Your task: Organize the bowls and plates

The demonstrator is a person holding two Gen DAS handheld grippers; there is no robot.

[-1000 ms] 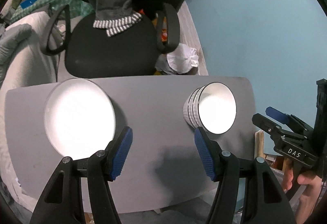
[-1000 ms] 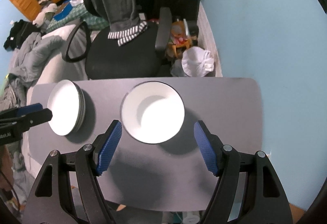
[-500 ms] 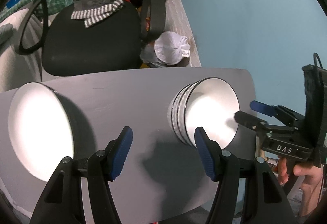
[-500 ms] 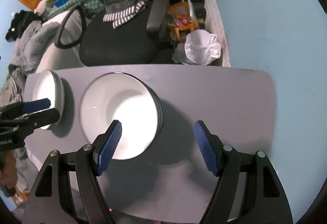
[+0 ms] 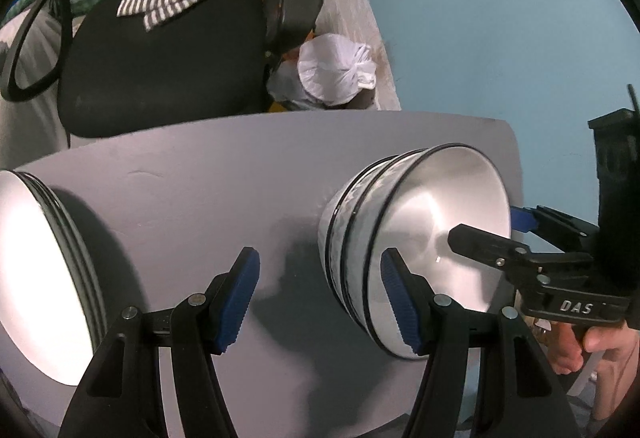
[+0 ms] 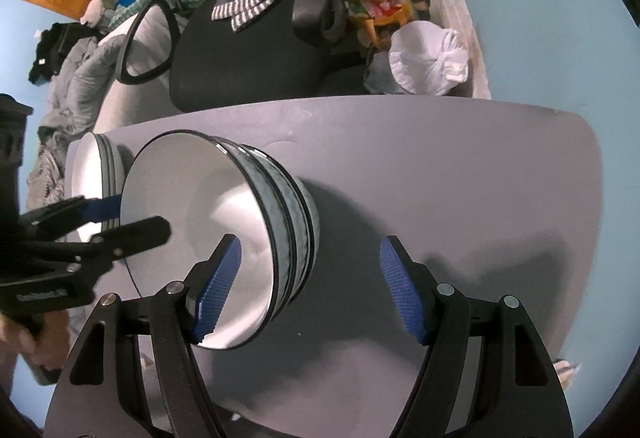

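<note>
A stack of white bowls with black rims (image 5: 424,238) stands on the grey table (image 5: 224,198); it also shows in the right wrist view (image 6: 224,230). A stack of white plates (image 5: 36,278) sits at the table's left, also seen in the right wrist view (image 6: 94,166). My left gripper (image 5: 320,298) is open, its right finger pad (image 5: 400,302) against the outside of the bowl stack. My right gripper (image 6: 308,286) is open, with its left pad (image 6: 218,286) inside the top bowl and the rim between its fingers. Each gripper shows in the other's view.
A black office chair (image 5: 160,50) with a grey striped cloth stands behind the table. A white bag (image 5: 340,74) lies on the floor by the blue wall (image 5: 500,18). The table's right edge (image 6: 592,198) is close to the wall.
Both grippers have dropped lower and closed in on the bowl stack from either side. The right gripper's left finger now reaches over the bowl's rim.
</note>
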